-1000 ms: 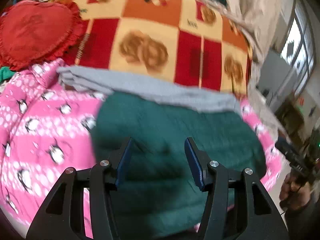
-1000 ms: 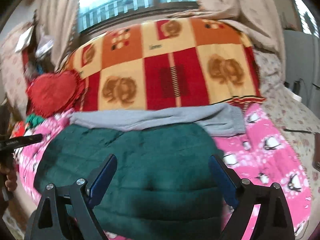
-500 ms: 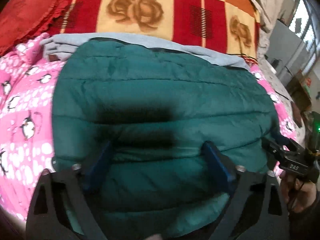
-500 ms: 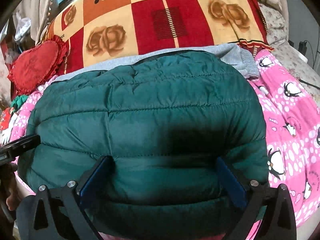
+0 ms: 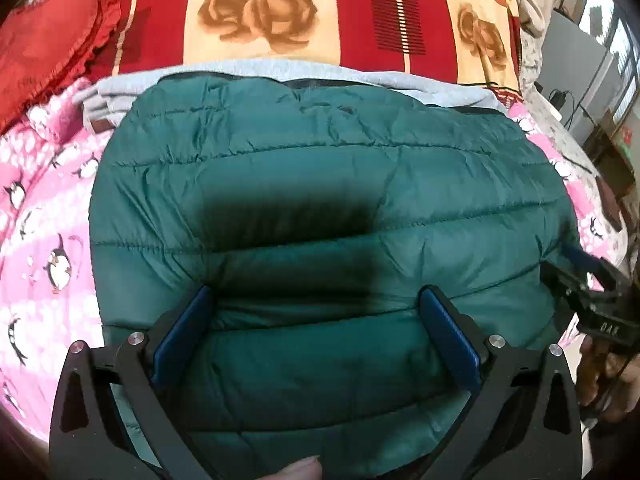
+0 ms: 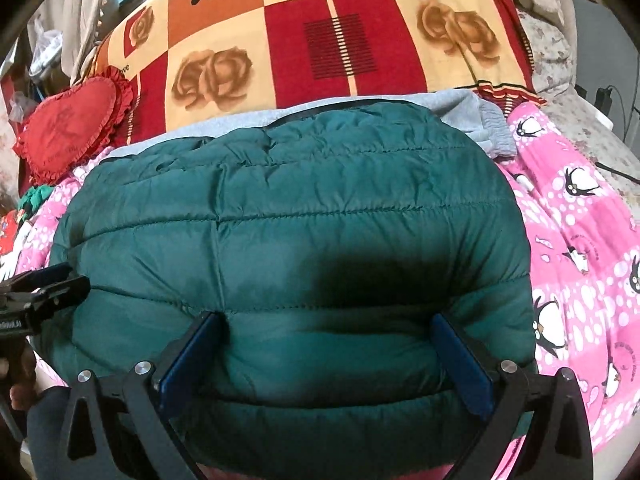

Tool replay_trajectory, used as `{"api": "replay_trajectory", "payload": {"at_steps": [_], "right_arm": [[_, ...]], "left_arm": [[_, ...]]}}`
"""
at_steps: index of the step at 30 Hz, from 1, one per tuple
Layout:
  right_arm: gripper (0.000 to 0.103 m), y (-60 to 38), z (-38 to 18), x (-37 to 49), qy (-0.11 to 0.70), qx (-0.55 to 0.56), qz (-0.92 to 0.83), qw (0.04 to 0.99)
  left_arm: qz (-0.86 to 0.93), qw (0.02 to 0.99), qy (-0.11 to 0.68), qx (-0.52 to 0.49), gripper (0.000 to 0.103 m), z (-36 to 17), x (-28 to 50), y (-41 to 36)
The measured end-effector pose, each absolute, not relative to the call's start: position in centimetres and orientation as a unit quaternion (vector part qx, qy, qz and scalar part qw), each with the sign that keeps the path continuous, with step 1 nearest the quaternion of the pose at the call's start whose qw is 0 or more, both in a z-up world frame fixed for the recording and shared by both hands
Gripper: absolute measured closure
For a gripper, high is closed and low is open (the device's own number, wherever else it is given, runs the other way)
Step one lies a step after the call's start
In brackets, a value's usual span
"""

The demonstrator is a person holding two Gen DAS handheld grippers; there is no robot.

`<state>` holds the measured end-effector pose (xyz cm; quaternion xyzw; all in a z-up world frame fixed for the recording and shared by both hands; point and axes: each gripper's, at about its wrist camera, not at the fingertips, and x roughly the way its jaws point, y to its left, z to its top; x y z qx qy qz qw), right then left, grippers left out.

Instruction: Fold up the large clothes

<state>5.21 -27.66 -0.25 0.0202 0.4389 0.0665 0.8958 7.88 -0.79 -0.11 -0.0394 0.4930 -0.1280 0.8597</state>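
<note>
Grey garment point(image 6: 476, 114) (folded) behind green jacket point(image 6: 304, 216) — touching.

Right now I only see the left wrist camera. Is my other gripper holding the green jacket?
Observer: No. The right gripper has just been opening. Its jaws stand wide, with the green jacket's near edge between them, unsqueezed.
Operator: What's the grey thing behind it?
Observer: A grey garment. The right view shows its ribbed cuff poking out at the jacket's far right corner.
Operator: Anything by the heart pillow?
Observer: Something green and crumpled lies just below the heart pillow.
</note>
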Motion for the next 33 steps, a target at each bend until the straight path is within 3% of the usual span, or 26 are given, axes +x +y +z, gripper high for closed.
{"api": "replay_trajectory", "payload": {"at_steps": [8,11,15,21,33], "right_arm": [[0.0,-27.1,-0.1,6.2,0.48,0.009,0.061,0.875],[0.0,-27.2,1.9,5.8,0.508,0.034,0.07,0.858],[0.0,-27.0,6.7,1.6,0.482,0.066,0.069,0.871],[0.0,-25.6,12.6,-7.5,0.432,0.027,0.09,0.897],[0.0,-26.5,13.2,-14.2,0.412,-0.022,0.046,0.91]], "left_arm": [[-0.116,0.846,0.518,-0.059,0.0,0.6,8.4,-0.7],[-0.078,0.871,0.479,-0.074,0.0,4.2,5.6,-0.4],[-0.056,0.9,0.431,-0.039,0.0,9.4,-0.2,-1.7],[-0.057,0.907,0.417,-0.006,0.0,12.0,-7.8,-3.6],[-0.053,0.903,0.427,-0.007,0.0,12.0,-12.6,-3.3]]}}
